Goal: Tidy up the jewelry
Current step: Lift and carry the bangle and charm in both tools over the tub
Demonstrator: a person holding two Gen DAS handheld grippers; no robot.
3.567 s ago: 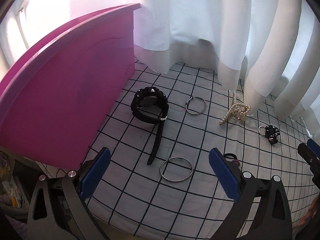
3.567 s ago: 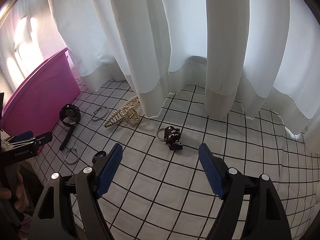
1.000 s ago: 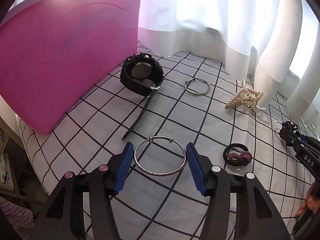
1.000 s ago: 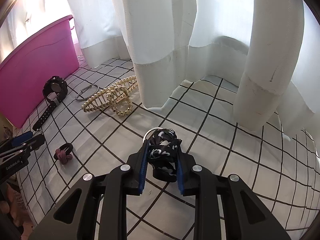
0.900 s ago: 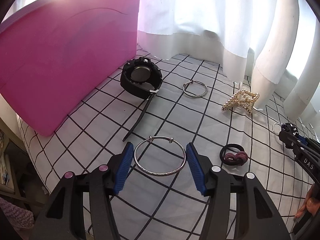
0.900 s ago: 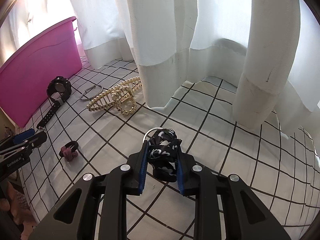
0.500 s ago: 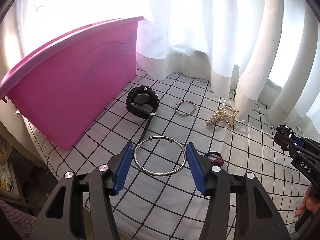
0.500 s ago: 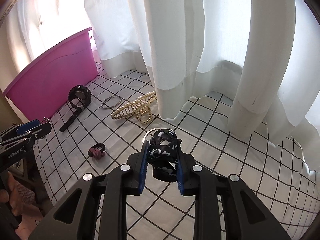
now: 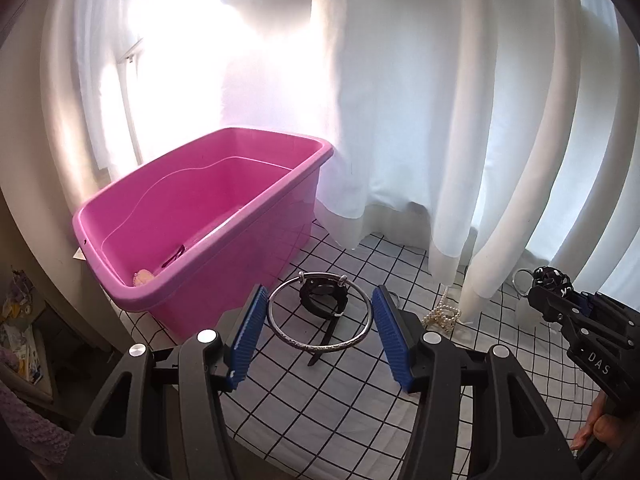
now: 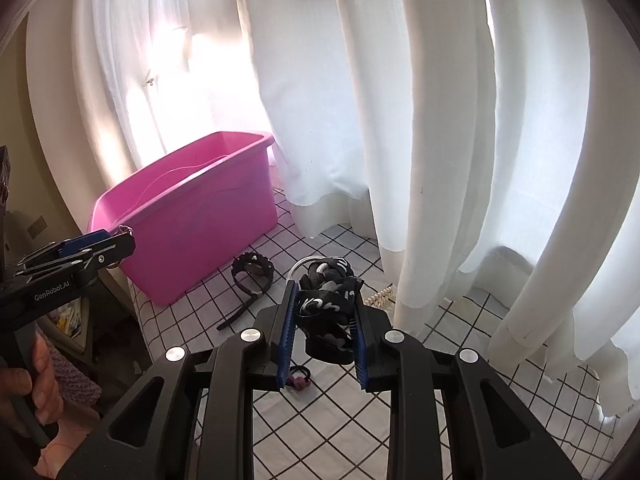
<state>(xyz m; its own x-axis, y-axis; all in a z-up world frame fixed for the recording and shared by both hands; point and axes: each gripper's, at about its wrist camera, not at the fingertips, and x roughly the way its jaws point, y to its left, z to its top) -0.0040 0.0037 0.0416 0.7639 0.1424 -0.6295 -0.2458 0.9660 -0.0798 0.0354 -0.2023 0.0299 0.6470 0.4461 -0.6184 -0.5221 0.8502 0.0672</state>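
My left gripper (image 9: 320,314) is shut on a silver bangle (image 9: 320,346) and holds it in the air, right of the pink bin (image 9: 240,236). My right gripper (image 10: 325,312) is shut on a black and white hair tie with a ring (image 10: 326,300), also lifted; it shows in the left wrist view (image 9: 550,278) too. A black watch (image 10: 252,270) lies on the checked cloth (image 10: 460,332) beside the bin (image 10: 208,208). A pearl hair clip (image 9: 442,314) lies by the curtain. A maroon hair tie (image 10: 299,378) lies below my right gripper.
White curtains (image 10: 440,120) hang along the back and reach the cloth. Small items (image 9: 160,268) lie on the bin floor. The cloth's left edge drops off by the bin, over a cluttered shelf (image 9: 24,320). The left gripper shows in the right wrist view (image 10: 80,252).
Both grippers have risen well above the cloth with their items. The bin's inside has come into view. Earlier, each gripper closed on its item.
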